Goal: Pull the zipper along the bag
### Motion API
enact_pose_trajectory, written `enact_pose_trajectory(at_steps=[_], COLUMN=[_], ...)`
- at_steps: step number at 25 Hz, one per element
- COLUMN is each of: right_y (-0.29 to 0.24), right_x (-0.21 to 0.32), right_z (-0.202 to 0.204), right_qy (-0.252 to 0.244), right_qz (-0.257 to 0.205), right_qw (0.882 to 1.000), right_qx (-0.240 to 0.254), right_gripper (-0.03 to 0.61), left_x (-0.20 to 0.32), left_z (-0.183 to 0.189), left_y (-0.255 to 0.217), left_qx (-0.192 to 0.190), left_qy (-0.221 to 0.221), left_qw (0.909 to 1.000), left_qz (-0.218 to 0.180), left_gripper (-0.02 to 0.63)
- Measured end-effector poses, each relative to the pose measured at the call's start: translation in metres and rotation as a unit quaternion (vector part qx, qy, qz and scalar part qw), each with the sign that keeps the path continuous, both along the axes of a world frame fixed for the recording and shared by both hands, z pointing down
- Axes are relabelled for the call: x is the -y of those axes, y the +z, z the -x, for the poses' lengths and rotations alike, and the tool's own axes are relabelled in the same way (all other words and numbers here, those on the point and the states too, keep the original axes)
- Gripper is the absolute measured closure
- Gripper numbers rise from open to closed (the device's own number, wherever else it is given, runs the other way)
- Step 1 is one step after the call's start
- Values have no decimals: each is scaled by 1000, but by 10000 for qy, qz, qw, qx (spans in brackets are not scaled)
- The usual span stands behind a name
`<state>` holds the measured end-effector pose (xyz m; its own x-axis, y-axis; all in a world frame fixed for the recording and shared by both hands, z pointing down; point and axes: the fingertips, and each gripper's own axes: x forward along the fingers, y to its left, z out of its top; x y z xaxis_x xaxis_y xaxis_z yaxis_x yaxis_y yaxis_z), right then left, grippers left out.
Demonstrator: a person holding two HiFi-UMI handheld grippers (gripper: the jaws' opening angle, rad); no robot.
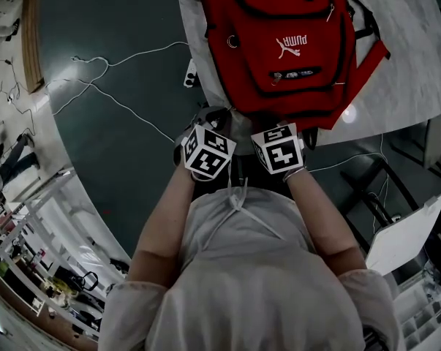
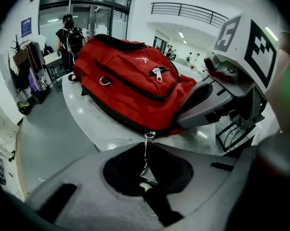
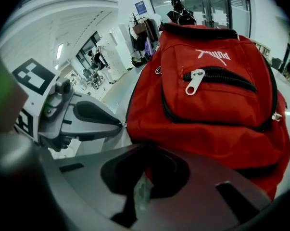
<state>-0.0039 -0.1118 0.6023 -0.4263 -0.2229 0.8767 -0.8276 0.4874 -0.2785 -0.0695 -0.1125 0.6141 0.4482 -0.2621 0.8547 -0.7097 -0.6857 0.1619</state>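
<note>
Bag (image 1: pixel 279 28) lies lengthwise ahead; left gripper (image 2: pixel 144 174) pinches zipper pull (image 2: pixel 145 153), right gripper (image 3: pixel 141 186) pinches its edge.

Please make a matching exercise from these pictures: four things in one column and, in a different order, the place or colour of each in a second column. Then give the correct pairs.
Things:
1. backpack
2. zipper pull
3. table
4. logo

Place or colour:
A. pinched in the left gripper
B. pale surface under the bag
C. red, lying on the table
D. white print on the front pocket

Pairs: 1-C, 2-A, 3-B, 4-D.
</note>
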Motion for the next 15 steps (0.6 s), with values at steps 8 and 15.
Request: enact_pose_trajectory(at_steps=[8, 15], right_y=[2, 1], right_x=[-2, -3], right_z=[3, 4], right_qy=[-669, -975], right_qz=[302, 392], right_qw=[9973, 9944], right_qx=[80, 91], right_gripper=[554, 554], left_x=[7, 26], left_z=[8, 21], left_y=[0, -3], left_qx=[56, 34], left_qy=[-484, -666], left_qw=[9987, 9976], left_qz=[-138, -190], left_gripper=[584, 584])
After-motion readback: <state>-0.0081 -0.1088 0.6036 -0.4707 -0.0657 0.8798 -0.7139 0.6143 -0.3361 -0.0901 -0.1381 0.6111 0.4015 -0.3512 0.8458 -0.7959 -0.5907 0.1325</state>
